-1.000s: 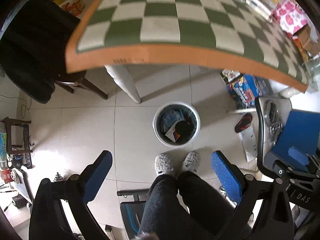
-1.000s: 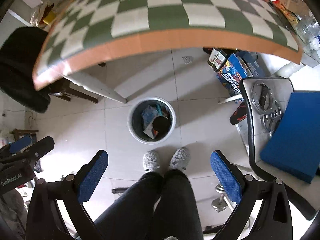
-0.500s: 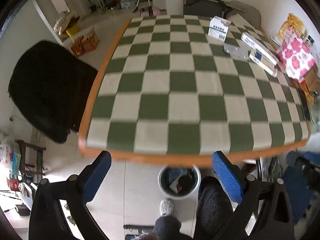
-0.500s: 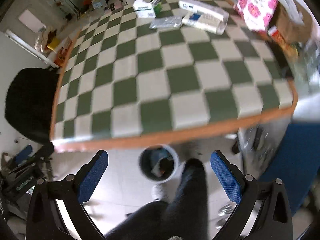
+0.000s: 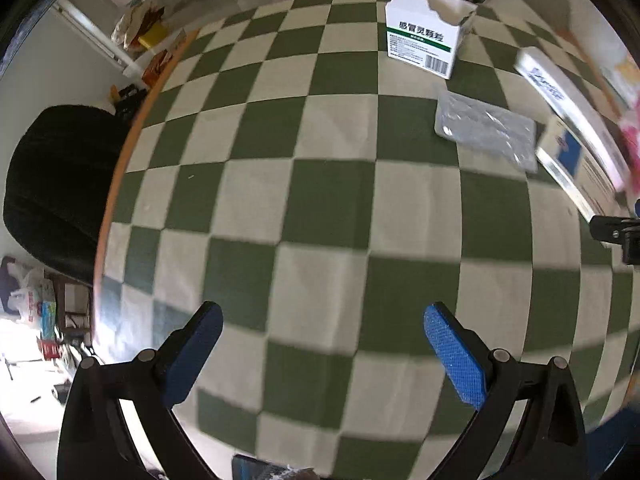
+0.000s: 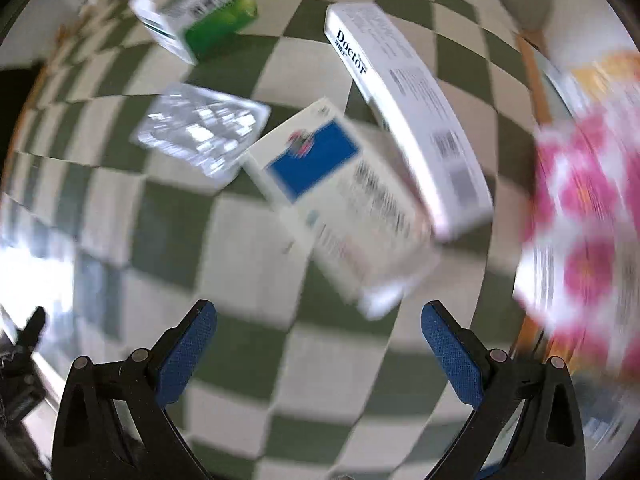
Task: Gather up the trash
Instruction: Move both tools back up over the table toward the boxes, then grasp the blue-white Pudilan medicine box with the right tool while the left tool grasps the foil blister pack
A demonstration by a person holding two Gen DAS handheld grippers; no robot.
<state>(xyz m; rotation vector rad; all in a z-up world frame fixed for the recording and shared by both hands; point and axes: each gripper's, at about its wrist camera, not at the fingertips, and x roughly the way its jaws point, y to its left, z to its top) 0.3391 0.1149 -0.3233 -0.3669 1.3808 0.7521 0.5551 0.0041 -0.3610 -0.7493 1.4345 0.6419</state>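
We hold both claws over the checked counter (image 5: 328,208) with nothing in them. The left claw (image 5: 320,344) has its blue pads wide apart above bare squares, and the right claw (image 6: 318,344) is spread just as wide, so each looks ready to take a piece of trash rather than carry one.

The trash lies at the far right part of the counter. Nearest our right claw is a flat box with a blue patch (image 6: 340,200), lying just ahead of the pads; we judge it the likeliest first pick. Touching its far edge, or nearly so, is a long white box (image 6: 408,120) on which we read "Doctor", with a barcode near its end. Beside them sits a clear plastic blister tray (image 6: 204,132).

Farther off stands an opened white carton (image 5: 424,40) with a green band, Chinese characters and a barcode; its top flap is torn open.

A pink flowered package (image 6: 588,216) sits at the right edge, too blurred to read.
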